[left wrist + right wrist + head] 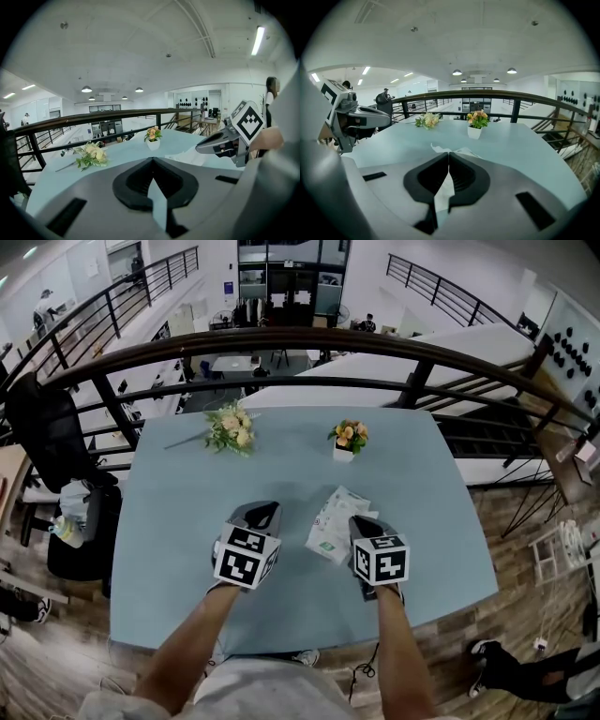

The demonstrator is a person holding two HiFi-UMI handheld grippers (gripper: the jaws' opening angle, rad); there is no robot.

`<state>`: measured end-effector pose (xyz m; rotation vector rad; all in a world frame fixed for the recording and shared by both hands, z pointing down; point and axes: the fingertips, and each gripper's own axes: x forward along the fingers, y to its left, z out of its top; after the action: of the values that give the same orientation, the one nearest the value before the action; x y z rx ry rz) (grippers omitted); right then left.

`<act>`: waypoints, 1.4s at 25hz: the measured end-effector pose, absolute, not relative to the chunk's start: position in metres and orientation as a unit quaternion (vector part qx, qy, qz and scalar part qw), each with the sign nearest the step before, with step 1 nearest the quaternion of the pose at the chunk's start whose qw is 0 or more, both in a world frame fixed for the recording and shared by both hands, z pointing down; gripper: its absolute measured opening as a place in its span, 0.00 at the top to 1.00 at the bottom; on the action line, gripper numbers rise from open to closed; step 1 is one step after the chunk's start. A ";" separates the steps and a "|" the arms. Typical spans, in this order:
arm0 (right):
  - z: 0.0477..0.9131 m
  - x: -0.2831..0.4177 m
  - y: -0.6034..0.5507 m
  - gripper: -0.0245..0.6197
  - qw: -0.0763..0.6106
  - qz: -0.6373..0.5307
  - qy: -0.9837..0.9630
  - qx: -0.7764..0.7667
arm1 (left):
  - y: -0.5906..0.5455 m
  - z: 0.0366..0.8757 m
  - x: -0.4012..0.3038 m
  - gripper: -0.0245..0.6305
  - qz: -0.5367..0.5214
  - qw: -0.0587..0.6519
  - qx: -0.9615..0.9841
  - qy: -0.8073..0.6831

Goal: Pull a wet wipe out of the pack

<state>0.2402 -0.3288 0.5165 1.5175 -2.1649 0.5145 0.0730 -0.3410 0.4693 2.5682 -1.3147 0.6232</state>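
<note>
looks like mid-pull. found at the near end of the wipe pack [334,519]: the right gripper [362,523], jaws pressed together on a ragged white edge that shows just past the tips in the right gripper view. most likely the wet wipe [435,149] itself, though hard to tell sheet from wrapper there. find the pack lying on the table [178,531], right of centre, touching or just beside the right gripper and apart from the left gripper [264,514]. left jaws pressed together too, on nothing, with only bare table seen through the gap behind the tips. hovering left of the pack, not touching it.

next, as a judgement: draw the pinched sheet up and back toward the body, steadily, so as not to tear it. nothing pinning the pack, so expect it to lift or slide along with the wipe. better to bring the left jaws onto the pack first, clear of the opening.

plenty of bare table to the left. near edge close behind both grippers, right edge not far off, so pull upward rather than sideways. well apart at the far side, by the railing [281,338]: a bouquet [231,430] and small potted flowers [348,439]. no reason to move that way.
</note>
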 end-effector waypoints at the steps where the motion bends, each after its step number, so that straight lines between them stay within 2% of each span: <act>1: 0.514 0.240 -0.329 0.95 0.219 0.185 -0.784 0.551 | -0.341 0.469 0.073 0.97 0.210 0.095 0.866 -0.444; 35: 0.425 0.214 -0.344 0.95 0.134 0.115 -0.814 0.553 | -0.347 0.435 0.050 0.97 0.181 0.073 0.858 -0.476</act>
<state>0.2145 -0.3442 0.4252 1.6040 -2.3608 0.3326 0.0502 -0.3472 0.4349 2.5767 -1.4284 0.5443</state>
